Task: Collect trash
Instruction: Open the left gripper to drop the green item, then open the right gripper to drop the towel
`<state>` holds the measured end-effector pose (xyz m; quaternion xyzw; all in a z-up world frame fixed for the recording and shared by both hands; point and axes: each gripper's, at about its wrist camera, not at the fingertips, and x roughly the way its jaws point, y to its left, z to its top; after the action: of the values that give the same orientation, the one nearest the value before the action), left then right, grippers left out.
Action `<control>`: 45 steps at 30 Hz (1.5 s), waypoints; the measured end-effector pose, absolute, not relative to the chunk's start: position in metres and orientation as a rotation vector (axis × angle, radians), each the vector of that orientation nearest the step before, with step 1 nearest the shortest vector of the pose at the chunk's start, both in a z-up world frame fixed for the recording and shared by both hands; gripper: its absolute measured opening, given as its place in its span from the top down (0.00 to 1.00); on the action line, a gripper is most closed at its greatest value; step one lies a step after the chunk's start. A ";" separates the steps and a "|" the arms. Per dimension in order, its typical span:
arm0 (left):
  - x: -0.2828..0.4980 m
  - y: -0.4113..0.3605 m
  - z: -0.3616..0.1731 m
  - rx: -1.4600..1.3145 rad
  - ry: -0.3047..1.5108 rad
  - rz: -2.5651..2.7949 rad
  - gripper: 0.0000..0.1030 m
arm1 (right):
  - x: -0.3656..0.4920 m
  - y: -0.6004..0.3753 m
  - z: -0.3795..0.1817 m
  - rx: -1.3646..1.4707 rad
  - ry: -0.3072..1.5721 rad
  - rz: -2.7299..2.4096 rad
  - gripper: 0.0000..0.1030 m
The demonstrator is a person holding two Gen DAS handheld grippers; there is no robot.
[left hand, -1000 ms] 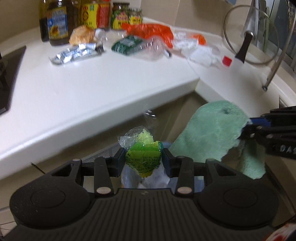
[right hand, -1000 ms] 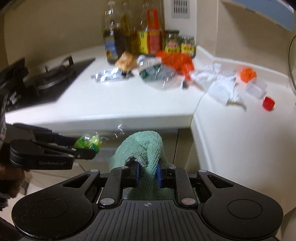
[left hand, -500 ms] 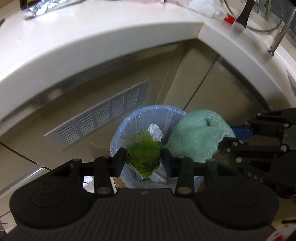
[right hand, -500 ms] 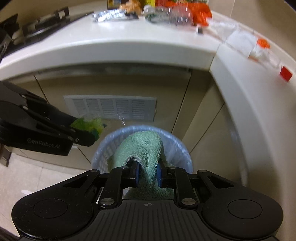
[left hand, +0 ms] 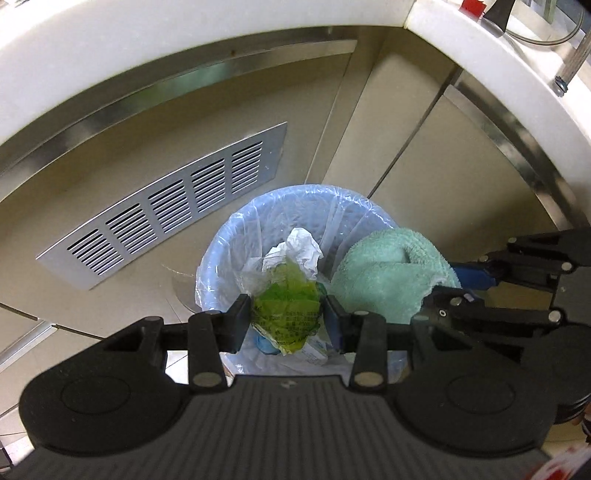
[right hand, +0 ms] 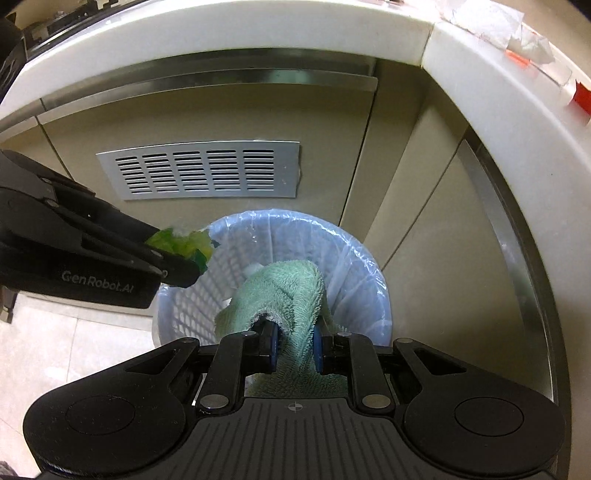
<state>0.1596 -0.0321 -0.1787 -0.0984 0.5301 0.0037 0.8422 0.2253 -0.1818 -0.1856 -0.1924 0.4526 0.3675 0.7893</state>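
A crumpled green wrapper (left hand: 290,312) is pinched in my left gripper (left hand: 289,321), which is shut on it directly above the trash bin (left hand: 236,236). The bin is a white mesh basket lined with a pale blue plastic bag; crumpled white paper (left hand: 301,247) lies inside. My right gripper (right hand: 295,349) is shut on a mint-green towel (right hand: 284,291), hanging over the bin's right side (right hand: 369,288). In the right wrist view the left gripper (right hand: 192,264) comes in from the left with the green wrapper (right hand: 181,245) over the bin's rim.
The bin stands on the floor in the corner below the white countertop edge (right hand: 258,29). A metal vent grille (right hand: 201,173) sits in the beige cabinet front behind it. Scraps of white and red trash (right hand: 517,33) lie on the counter at upper right. Floor tiles (right hand: 74,350) lie to the left.
Both grippers have dropped from counter height to just above the bin, tilting further downward. The counter top has slid out of view. Wrapper and towel stay gripped.
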 end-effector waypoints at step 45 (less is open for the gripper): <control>0.149 -0.015 -0.168 -0.248 1.128 0.104 0.44 | 0.249 -0.152 -0.205 -0.415 1.038 0.813 0.82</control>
<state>0.1486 -0.0146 -0.1683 -0.1172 0.5329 0.0490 0.8366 0.2492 -0.1517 -0.2047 -0.1916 0.4786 0.3748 0.7706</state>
